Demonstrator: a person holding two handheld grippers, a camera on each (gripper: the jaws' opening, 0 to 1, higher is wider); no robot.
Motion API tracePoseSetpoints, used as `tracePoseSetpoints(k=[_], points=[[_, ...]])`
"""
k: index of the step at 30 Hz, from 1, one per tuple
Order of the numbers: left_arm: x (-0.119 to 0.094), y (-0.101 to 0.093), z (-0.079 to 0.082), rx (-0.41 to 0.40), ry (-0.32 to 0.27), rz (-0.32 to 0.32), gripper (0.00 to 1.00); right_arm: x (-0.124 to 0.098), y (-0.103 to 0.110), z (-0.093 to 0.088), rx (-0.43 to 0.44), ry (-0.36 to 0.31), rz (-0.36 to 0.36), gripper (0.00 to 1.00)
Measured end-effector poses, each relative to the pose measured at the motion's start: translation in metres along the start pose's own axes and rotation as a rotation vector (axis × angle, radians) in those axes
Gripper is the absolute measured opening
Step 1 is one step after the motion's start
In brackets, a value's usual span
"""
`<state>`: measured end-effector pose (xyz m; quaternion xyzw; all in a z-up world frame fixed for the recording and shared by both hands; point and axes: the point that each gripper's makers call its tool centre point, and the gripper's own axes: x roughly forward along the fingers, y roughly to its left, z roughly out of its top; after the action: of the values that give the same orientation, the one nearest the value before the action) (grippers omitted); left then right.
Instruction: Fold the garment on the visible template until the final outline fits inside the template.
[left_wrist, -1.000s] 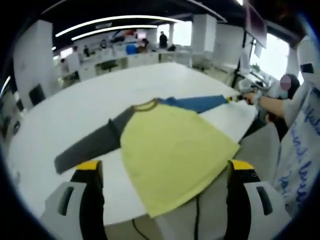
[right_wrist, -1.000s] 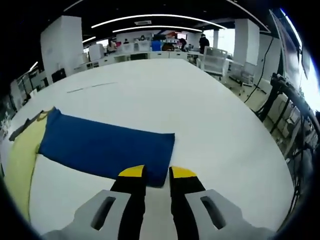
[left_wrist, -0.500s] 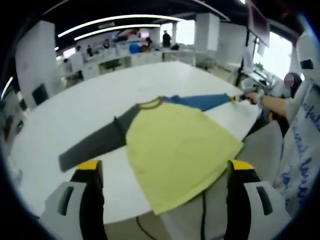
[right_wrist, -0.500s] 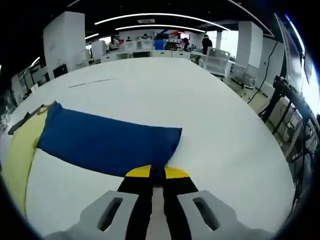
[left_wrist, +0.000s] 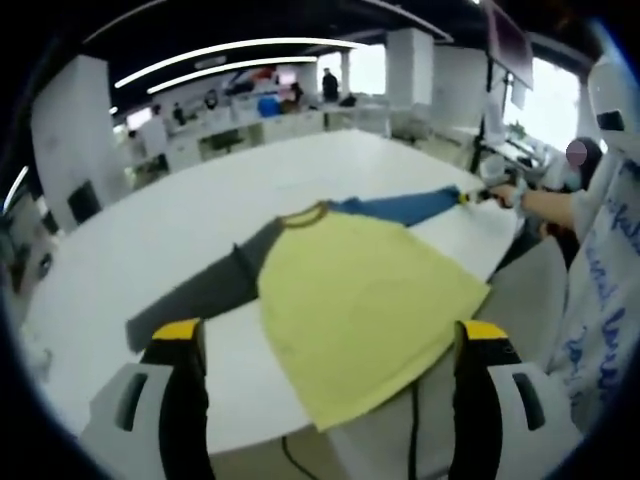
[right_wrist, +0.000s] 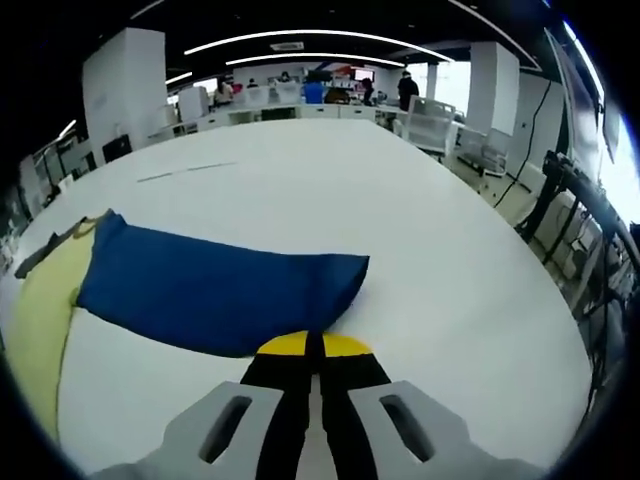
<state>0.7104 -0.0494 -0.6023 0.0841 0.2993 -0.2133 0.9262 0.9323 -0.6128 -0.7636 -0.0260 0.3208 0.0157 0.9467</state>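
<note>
sleeve fold, first pinch

table (left_wrist: 300, 165) carries the raglan shirt (left_wrist: 365, 300) spread flat, hem overhanging the near edge. right gripper (right_wrist: 312, 345) is clamped on the blue sleeve (right_wrist: 215, 290) cuff; left gripper (left_wrist: 328, 340) gapes wide above the hem. lift low, carry the cuff across the yellow body, keep fabric taut.

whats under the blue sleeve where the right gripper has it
The blue sleeve lies flat on the white table. The right gripper is shut on its cuff edge. Whatever is beneath the fabric is covered; no template outline can be made out.
</note>
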Motion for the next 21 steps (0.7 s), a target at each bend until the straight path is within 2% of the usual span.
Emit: tracePoseSetpoints(k=[5,8,13,16,18,21], points=[[0.001,-0.002,-0.002,0.007,0.003,-0.011,0.99,-0.013,0.005,0.025,-0.009,-0.060,0.006,0.02],[0.001,-0.002,-0.001,0.006,-0.004,-0.014,0.99,-0.027,0.014,0.049,-0.026,-0.129,0.019,0.03],[-0.005,-0.003,0.002,-0.001,-0.038,-0.021,0.99,-0.040,0.026,0.084,-0.077,-0.207,0.045,0.02],[-0.006,-0.005,-0.001,-0.011,-0.042,-0.024,0.99,-0.049,0.028,0.110,-0.113,-0.276,0.044,0.02],[-0.006,-0.007,-0.004,-0.009,-0.042,-0.024,0.99,-0.055,0.032,0.121,-0.121,-0.293,0.060,0.02],[-0.007,-0.008,-0.007,-0.023,-0.045,-0.028,0.99,-0.069,0.052,0.136,-0.208,-0.313,0.093,0.02]])
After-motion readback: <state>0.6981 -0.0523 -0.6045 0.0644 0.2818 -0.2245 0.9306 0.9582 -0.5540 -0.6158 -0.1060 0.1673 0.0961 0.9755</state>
